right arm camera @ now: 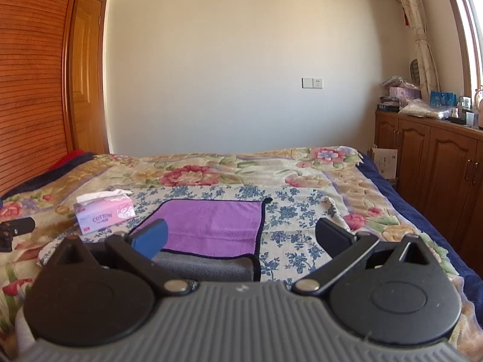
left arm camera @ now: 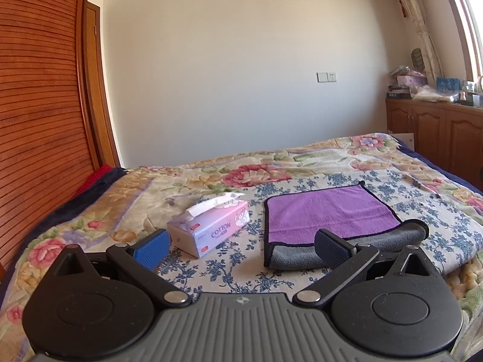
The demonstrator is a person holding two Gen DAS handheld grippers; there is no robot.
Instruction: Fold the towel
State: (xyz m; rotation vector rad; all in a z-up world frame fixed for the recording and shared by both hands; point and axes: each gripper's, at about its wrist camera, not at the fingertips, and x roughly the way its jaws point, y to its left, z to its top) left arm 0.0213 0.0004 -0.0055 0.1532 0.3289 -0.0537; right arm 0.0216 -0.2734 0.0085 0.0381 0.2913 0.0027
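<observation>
A purple towel (left arm camera: 329, 211) with a black hem lies flat on the flowered bed; its near edge is rolled over and shows the grey underside (left arm camera: 302, 255). My left gripper (left arm camera: 241, 246) is open and empty, hovering just before the towel's near left corner. In the right wrist view the towel (right arm camera: 214, 224) lies ahead and to the left, its grey fold (right arm camera: 205, 264) close to the left finger. My right gripper (right arm camera: 241, 239) is open and empty above the towel's near right corner.
A pink tissue box (left arm camera: 208, 230) marked COTTON stands left of the towel, also in the right wrist view (right arm camera: 104, 215). The bedspread (right arm camera: 302, 238) stretches around. A wooden headboard (left arm camera: 36, 120) is at the left, wooden cabinets (right arm camera: 437, 163) at the right.
</observation>
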